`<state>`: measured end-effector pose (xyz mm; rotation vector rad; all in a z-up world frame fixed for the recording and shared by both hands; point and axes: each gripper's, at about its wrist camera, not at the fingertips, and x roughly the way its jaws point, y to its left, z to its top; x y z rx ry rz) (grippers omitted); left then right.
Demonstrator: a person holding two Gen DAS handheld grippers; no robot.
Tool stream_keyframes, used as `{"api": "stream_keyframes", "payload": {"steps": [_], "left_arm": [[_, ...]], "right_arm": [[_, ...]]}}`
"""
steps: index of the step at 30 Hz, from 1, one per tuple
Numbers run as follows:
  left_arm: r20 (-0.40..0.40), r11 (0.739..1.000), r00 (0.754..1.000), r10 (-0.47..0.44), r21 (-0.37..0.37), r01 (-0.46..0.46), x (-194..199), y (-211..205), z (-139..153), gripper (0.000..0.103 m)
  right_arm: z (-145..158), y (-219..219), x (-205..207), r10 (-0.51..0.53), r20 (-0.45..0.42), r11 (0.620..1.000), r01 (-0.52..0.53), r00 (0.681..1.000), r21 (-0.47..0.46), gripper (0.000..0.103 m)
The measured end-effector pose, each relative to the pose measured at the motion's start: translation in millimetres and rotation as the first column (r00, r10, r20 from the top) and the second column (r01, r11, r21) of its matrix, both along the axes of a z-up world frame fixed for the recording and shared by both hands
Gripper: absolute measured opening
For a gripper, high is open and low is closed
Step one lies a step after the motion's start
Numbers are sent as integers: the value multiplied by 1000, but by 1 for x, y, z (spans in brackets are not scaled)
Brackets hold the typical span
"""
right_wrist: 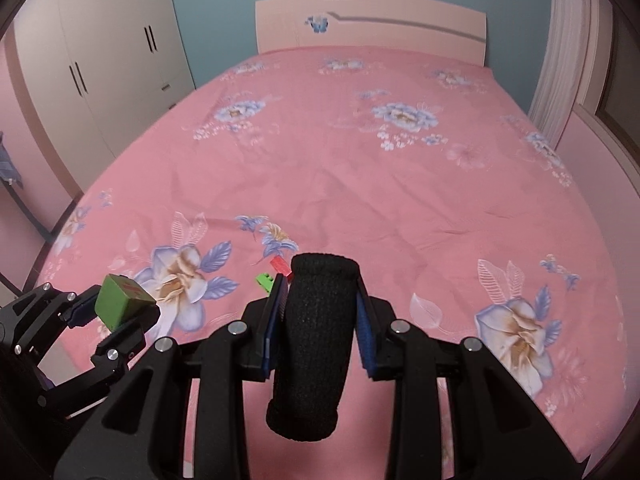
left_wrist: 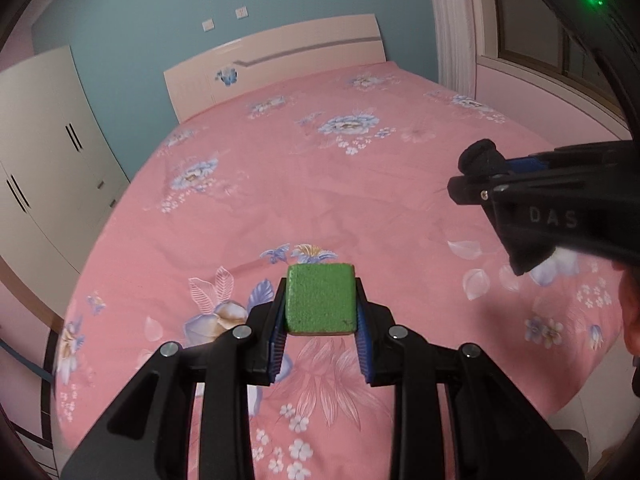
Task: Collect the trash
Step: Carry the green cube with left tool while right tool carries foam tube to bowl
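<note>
Pink floral bed [right_wrist: 360, 168] – pale headboard [right_wrist: 372, 24], teal wall [left_wrist: 140, 12], cream wardrobe [right_wrist: 104, 52], window [left_wrist: 532, 40] at right

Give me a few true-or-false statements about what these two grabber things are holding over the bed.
1. The left gripper holds a green block. True.
2. The right gripper is empty. False: its fingers clamp a black foam roll.
3. Small red and green pieces lie on the bedspread. True.
4. The bedspread is plain blue. False: it is pink with flowers.
</note>
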<state>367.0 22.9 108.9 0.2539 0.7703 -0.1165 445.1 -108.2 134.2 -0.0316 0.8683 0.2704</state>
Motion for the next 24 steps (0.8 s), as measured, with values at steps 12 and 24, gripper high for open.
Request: {"api": "stream_keyframes", "payload": {"steps": [12,24], "left_arm": [[54,999,998,12,50,-15,-67,-15,38,32],[39,999,998,40,36,-41,-123,-6,42,32]], "right_arm": [[52,-19,-88,55,85,998,-55,995,-3,33],[65,-43,-157,116,88,993,-117,989,8,33]]}}
